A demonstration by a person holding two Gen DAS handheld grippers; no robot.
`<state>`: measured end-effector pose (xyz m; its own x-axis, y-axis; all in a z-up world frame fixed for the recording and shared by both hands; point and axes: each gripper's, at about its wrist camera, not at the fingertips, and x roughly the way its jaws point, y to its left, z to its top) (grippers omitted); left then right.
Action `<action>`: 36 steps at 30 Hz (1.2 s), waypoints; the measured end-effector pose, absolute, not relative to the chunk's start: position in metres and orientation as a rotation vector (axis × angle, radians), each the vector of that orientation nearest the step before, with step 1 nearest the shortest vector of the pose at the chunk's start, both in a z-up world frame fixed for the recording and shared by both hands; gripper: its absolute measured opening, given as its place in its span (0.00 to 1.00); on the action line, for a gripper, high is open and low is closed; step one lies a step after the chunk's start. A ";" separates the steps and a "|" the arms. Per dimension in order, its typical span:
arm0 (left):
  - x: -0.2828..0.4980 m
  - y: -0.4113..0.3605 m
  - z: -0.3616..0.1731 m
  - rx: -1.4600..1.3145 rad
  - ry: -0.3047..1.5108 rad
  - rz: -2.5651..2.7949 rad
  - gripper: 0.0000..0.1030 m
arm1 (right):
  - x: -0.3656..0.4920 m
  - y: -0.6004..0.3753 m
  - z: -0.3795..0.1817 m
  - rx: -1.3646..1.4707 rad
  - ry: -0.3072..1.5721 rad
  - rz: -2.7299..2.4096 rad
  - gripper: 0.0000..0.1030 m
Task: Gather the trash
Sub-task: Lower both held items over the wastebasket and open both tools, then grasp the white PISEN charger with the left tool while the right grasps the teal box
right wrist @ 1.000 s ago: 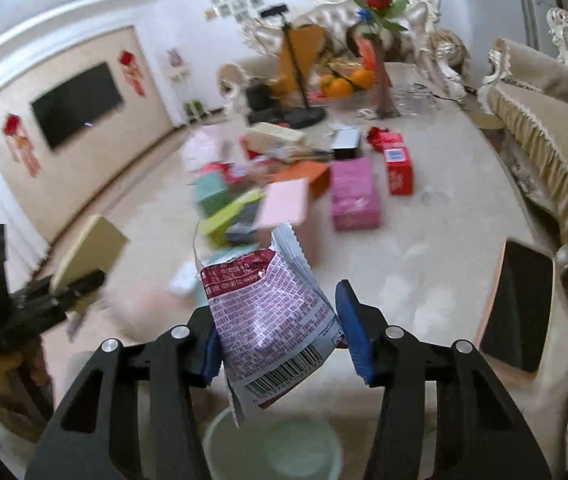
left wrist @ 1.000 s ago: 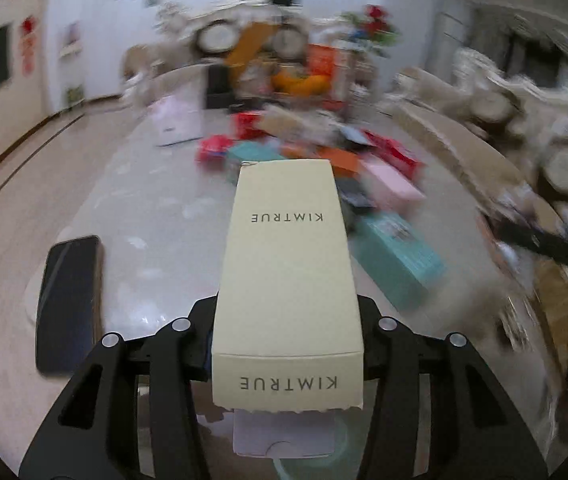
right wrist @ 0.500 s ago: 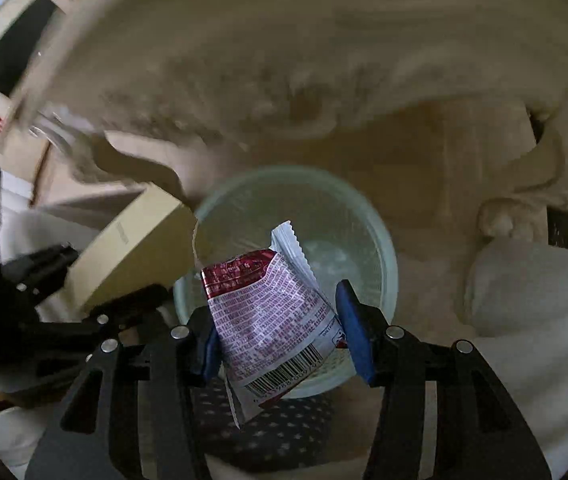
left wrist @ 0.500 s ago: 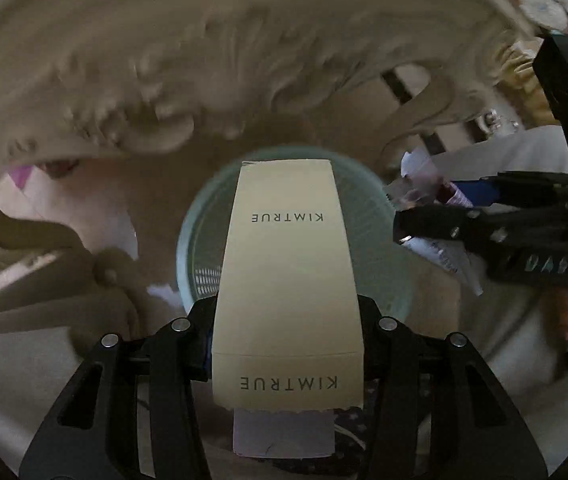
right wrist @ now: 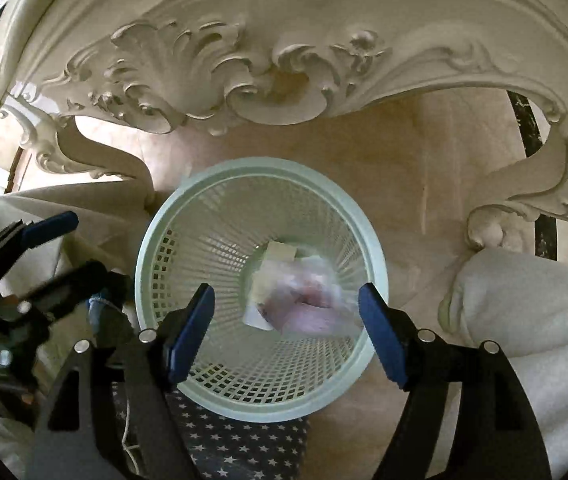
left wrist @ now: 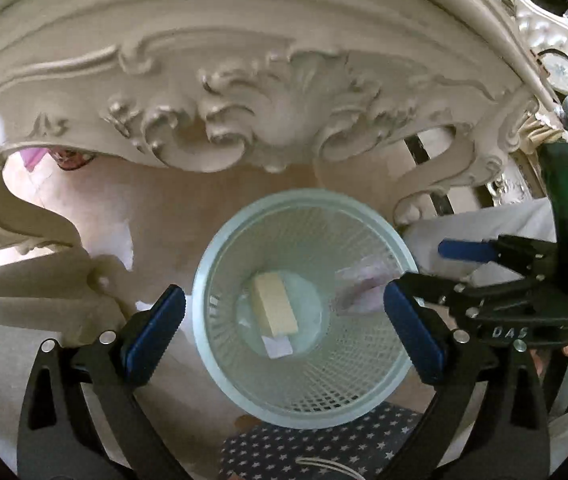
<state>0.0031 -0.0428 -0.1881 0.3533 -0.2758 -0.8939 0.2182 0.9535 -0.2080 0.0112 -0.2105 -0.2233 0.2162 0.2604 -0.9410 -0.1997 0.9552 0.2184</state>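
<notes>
A pale green mesh waste basket stands on the floor below both grippers. A cream box lies on its bottom. A pink and white snack wrapper shows blurred inside the basket, beside the box. My left gripper hangs over the basket with its jaws opening wide and nothing between them. My right gripper is over the same basket, jaws opening, with the wrapper loose below them. Each gripper shows in the other's view, the right and the left.
A carved cream table apron with curved legs arches just beyond the basket. A person's pale trouser leg is at the right, and dark star-patterned fabric lies under the basket's near edge. The floor is beige marble.
Both grippers came down from above the table to over the basket. Both then opened, and the box and the wrapper dropped into the basket.
</notes>
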 end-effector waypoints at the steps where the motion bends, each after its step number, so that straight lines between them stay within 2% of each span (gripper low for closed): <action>1: 0.003 -0.043 -0.187 -0.050 1.164 -0.313 0.94 | 0.011 -0.209 -0.223 0.050 1.311 0.325 0.69; 5: -0.003 -0.041 -0.166 -0.009 1.120 -0.282 0.94 | 0.006 -0.226 -0.198 0.109 1.226 0.323 0.69; 11: 0.001 -0.029 -0.074 0.009 0.878 -0.248 0.94 | 0.009 -0.242 -0.075 0.201 0.835 0.362 0.69; 15: 0.026 -0.022 -0.021 0.008 0.705 -0.205 0.94 | 0.039 -0.223 -0.030 0.114 0.700 0.397 0.69; 18: 0.059 -0.023 -0.008 0.068 0.662 -0.133 0.94 | 0.070 -0.202 -0.026 0.049 0.689 0.398 0.69; 24: 0.112 -0.019 -0.016 0.050 0.727 -0.108 0.94 | 0.122 -0.198 -0.039 0.030 0.747 0.371 0.68; 29: 0.127 -0.026 -0.027 0.037 0.765 -0.130 0.94 | 0.139 -0.188 -0.040 -0.101 0.756 0.326 0.68; 36: 0.148 -0.042 -0.043 0.086 0.817 -0.076 0.94 | 0.152 -0.208 -0.048 -0.114 0.782 0.348 0.67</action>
<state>0.1477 -0.0417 -0.0430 0.6818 -0.0348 -0.7307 0.1014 0.9937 0.0473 0.1524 -0.2082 -0.0477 0.6556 0.2644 -0.7073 -0.3484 0.9370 0.0274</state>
